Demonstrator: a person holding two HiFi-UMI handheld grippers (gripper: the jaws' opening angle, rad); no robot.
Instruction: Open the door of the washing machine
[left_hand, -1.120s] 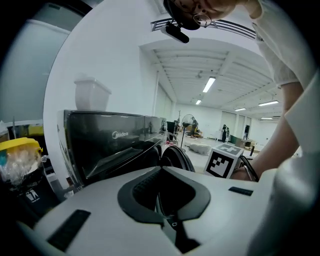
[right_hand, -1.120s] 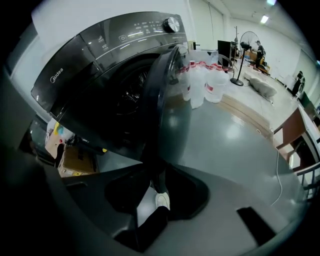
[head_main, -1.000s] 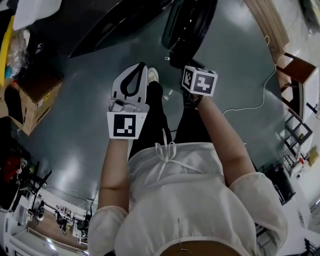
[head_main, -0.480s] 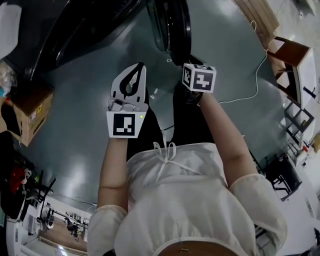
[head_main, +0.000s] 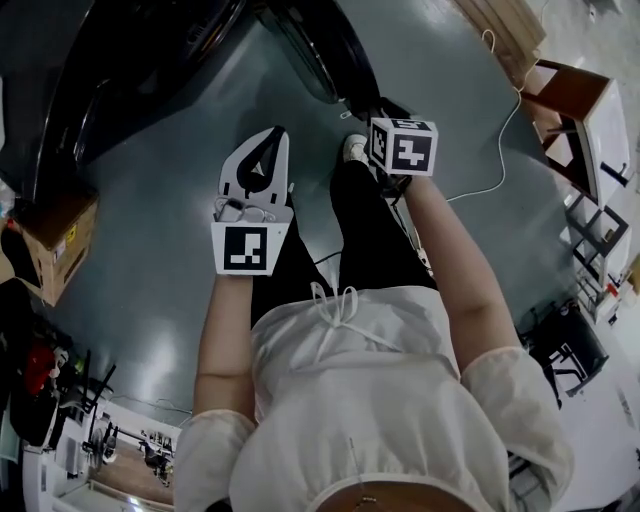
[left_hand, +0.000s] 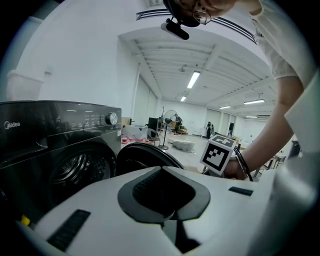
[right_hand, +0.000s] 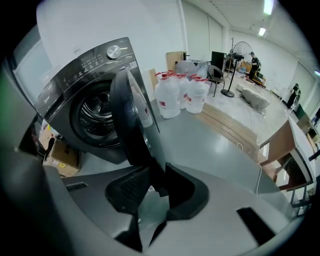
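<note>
A dark grey washing machine (right_hand: 75, 95) stands on the grey floor with its round door (right_hand: 131, 117) swung out, so the steel drum (right_hand: 97, 112) shows. In the head view the door (head_main: 315, 50) lies at the top, beyond both grippers. My left gripper (head_main: 275, 132) is held at hip height with its fingers together and nothing in them; its pads (left_hand: 162, 175) meet in its own view. My right gripper (right_hand: 155, 185) points steeply down, its jaws a narrow gap apart with floor showing through. The door's lower edge lines up with that gap from farther off. Its marker cube (head_main: 403, 147) hides the fingertips.
A cardboard box (head_main: 55, 240) sits left of the machine. Large water bottles (right_hand: 177, 95) stand beyond the door beside wooden planks (right_hand: 230, 125). A white cable (head_main: 490, 170) trails across the floor toward wooden furniture (head_main: 575, 110). My legs and a white shoe (head_main: 355, 148) are below the grippers.
In the head view the machine and door have slid to the left, the door now showing narrower and slanted. The white shoe has stepped to the right. Both grippers keep their pose before the body.
</note>
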